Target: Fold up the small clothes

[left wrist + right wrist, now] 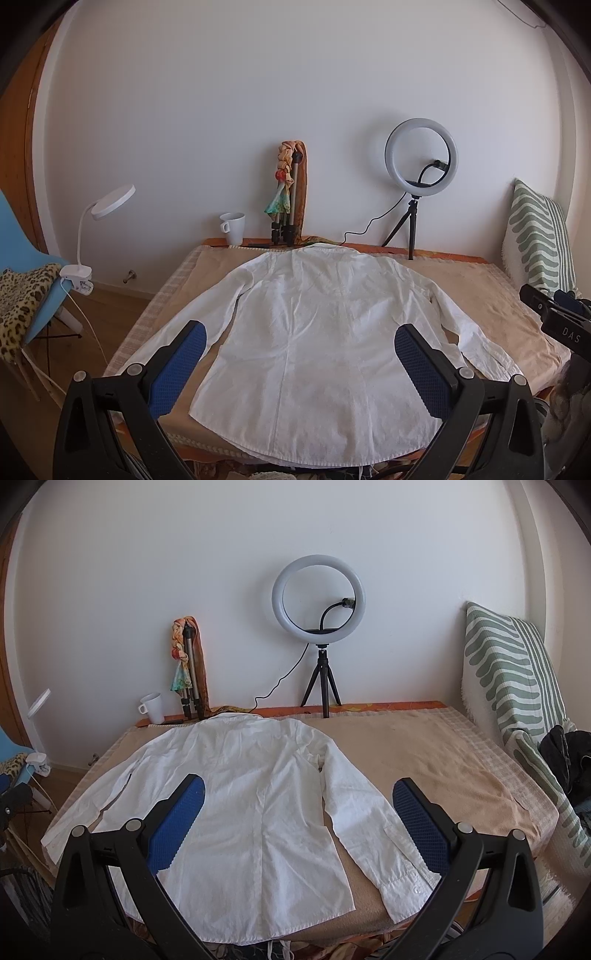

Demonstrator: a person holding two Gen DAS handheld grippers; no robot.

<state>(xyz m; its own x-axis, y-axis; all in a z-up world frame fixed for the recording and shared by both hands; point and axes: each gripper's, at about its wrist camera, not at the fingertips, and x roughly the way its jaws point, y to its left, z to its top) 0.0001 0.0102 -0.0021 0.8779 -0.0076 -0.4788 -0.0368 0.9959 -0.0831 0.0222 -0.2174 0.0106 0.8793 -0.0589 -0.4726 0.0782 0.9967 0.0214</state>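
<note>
A white long-sleeved shirt (314, 325) lies flat, back side up, on a beige towel-covered table (491, 295), collar at the far side and hem at the near edge. Both sleeves spread out to the sides. My left gripper (299, 338) is open and empty, held above the shirt's lower half. In the right wrist view the shirt (236, 797) fills the left and middle, with its right sleeve (369, 823) running toward the near edge. My right gripper (297, 794) is open and empty, above the shirt's right side and that sleeve.
At the table's far edge stand a white mug (233, 227), a folded tripod with colourful cloth (288, 195) and a ring light on a small tripod (319, 602). A striped cushion (513, 686) leans at right. A blue chair (33, 266) with a clip lamp (107, 210) stands left.
</note>
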